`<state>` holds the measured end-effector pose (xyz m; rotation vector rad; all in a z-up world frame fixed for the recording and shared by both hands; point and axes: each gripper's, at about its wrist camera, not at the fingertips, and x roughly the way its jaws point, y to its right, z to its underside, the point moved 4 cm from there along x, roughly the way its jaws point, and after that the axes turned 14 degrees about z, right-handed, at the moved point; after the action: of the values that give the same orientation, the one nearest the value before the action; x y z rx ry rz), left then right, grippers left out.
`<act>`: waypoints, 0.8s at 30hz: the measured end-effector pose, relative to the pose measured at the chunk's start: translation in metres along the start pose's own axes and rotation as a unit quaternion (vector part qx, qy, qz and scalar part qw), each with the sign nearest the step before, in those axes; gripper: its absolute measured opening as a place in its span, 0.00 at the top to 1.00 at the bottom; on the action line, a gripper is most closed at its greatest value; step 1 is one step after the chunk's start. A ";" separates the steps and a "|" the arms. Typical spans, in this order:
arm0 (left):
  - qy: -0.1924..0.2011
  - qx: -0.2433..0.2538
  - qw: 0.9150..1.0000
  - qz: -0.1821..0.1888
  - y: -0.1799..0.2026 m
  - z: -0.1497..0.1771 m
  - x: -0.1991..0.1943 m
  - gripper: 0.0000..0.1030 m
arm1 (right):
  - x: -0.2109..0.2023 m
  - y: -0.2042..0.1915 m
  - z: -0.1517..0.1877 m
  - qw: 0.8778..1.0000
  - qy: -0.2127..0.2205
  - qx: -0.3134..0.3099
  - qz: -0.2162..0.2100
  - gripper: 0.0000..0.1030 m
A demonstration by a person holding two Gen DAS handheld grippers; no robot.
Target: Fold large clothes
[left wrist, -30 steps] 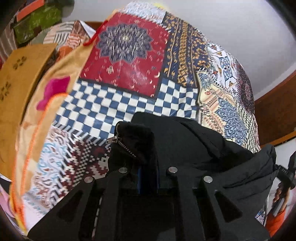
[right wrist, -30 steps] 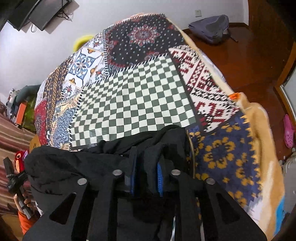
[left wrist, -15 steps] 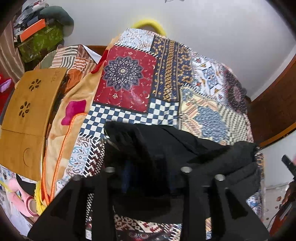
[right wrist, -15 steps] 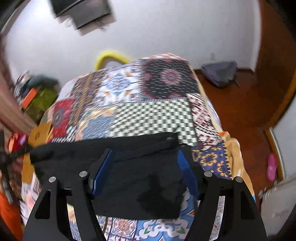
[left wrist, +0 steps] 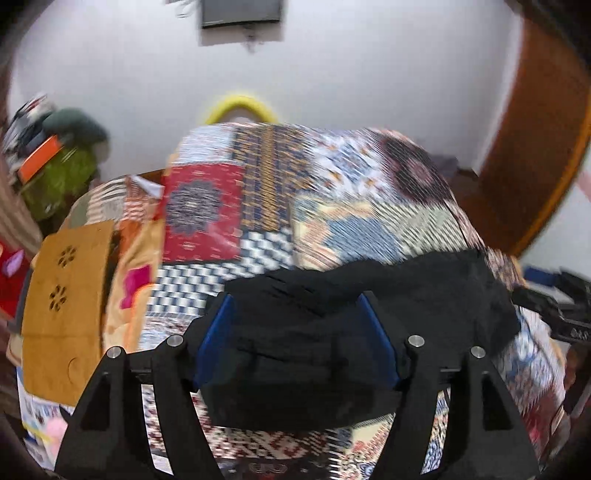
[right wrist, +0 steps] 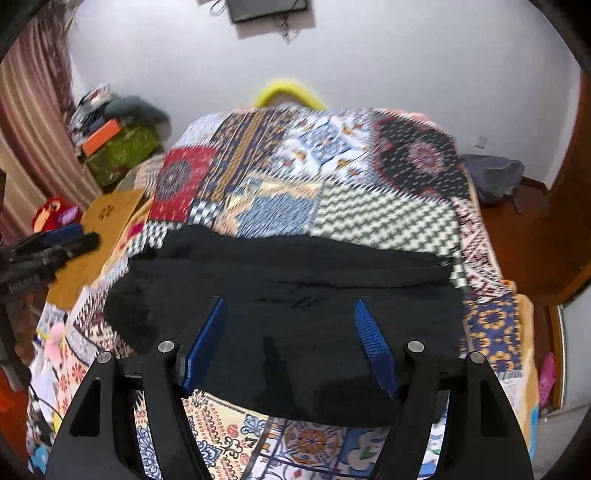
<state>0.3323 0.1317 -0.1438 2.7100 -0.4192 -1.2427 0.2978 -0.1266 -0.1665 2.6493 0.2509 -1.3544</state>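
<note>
A black garment (right wrist: 295, 317) lies folded in a wide band across the near part of a patchwork-quilted bed (right wrist: 332, 177). It also shows in the left wrist view (left wrist: 351, 325). My right gripper (right wrist: 291, 343) is open and empty, raised above the garment, its blue pads wide apart. My left gripper (left wrist: 295, 339) is open and empty too, above the garment's left part. The other gripper (left wrist: 554, 306) shows at the right edge of the left wrist view, and the left one (right wrist: 40, 254) at the left edge of the right wrist view.
A wooden lap table (left wrist: 66, 302) leans at the bed's left side. Boxes and clutter (right wrist: 118, 147) stack at the far left corner. A yellow ring (right wrist: 288, 92) sits behind the bed. A grey bag (right wrist: 495, 173) lies on the wooden floor at right. A wall screen (right wrist: 266, 9) hangs above.
Both grippers have opened and let go of the black garment, then lifted up and back. The garment now lies flat in a folded band on the quilt.
</note>
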 end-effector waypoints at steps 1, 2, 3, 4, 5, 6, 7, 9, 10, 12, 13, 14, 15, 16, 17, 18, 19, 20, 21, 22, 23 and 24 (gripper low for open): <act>-0.007 0.011 1.000 0.005 0.009 0.004 0.008 0.34 | 0.003 -0.003 0.003 1.000 -0.004 -0.004 0.002 0.34; -0.017 0.025 0.999 0.013 0.021 0.011 0.020 0.34 | 0.013 -0.006 0.006 1.000 -0.014 -0.012 0.006 0.34; -0.024 0.034 0.999 0.016 0.029 0.016 0.028 0.34 | 0.018 -0.007 0.008 1.000 -0.018 -0.015 0.008 0.34; -0.034 0.045 0.998 0.017 0.038 0.021 0.040 0.34 | 0.029 -0.009 0.011 0.999 -0.028 -0.019 0.011 0.34; -0.041 0.052 0.998 0.018 0.043 0.025 0.049 0.34 | 0.037 -0.008 0.014 0.999 -0.037 -0.021 0.013 0.34; -0.051 0.058 0.997 0.019 0.049 0.030 0.062 0.34 | 0.043 -0.008 0.017 0.999 -0.045 -0.020 0.015 0.34; -0.061 0.060 0.996 0.022 0.052 0.034 0.073 0.34 | 0.052 -0.006 0.019 0.998 -0.054 -0.018 0.014 0.34; -0.072 0.053 0.996 0.023 0.055 0.040 0.095 0.34 | 0.066 -0.001 0.024 0.998 -0.061 -0.008 0.014 0.30; -0.074 0.049 0.996 0.022 0.056 0.042 0.103 0.34 | 0.070 0.002 0.026 0.998 -0.057 -0.006 0.017 0.26; -0.083 0.035 0.996 0.026 0.051 0.044 0.121 0.33 | 0.074 0.002 0.027 0.998 -0.050 -0.009 0.024 0.22; -0.086 0.027 0.996 0.030 0.049 0.046 0.128 0.31 | 0.075 0.001 0.027 0.998 -0.047 -0.013 0.027 0.21; -0.086 0.019 0.995 0.035 0.045 0.046 0.134 0.28 | 0.077 0.000 0.028 0.998 -0.043 -0.016 0.030 0.18; -0.084 0.014 0.996 0.039 0.042 0.046 0.138 0.26 | 0.079 -0.001 0.029 0.999 -0.040 -0.018 0.032 0.17; -0.081 0.010 0.996 0.041 0.039 0.046 0.141 0.21 | 0.079 -0.001 0.029 0.999 -0.038 -0.018 0.033 0.15; -0.079 0.007 0.996 0.043 0.037 0.046 0.143 0.17 | 0.080 -0.003 0.030 0.999 -0.036 -0.020 0.035 0.14; -0.076 0.001 0.996 0.047 0.035 0.048 0.144 0.16 | 0.080 -0.003 0.030 0.998 -0.035 -0.022 0.036 0.13; -0.075 -0.004 0.996 0.051 0.033 0.049 0.144 0.15 | 0.079 -0.004 0.030 0.998 -0.035 -0.025 0.038 0.13; -0.072 -0.005 0.996 0.054 0.032 0.051 0.143 0.15 | 0.079 -0.004 0.030 0.998 -0.036 -0.025 0.038 0.13; -0.071 -0.004 0.996 0.055 0.032 0.051 0.143 0.15 | 0.078 -0.004 0.030 0.998 -0.038 -0.025 0.039 0.13; -0.069 -0.004 0.996 0.053 0.032 0.053 0.141 0.15 | 0.078 -0.004 0.030 0.998 -0.041 -0.025 0.039 0.13; -0.068 -0.005 0.996 0.051 0.033 0.054 0.138 0.15 | 0.075 -0.004 0.031 0.998 -0.046 -0.023 0.039 0.13; -0.068 -0.005 0.996 0.050 0.033 0.055 0.135 0.15 | 0.074 -0.003 0.032 0.998 -0.050 -0.021 0.040 0.13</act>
<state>0.3685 0.0590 -0.2698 2.5701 -0.5549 -1.4033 0.3145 -0.1247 -0.2453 2.5191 0.1591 -1.4353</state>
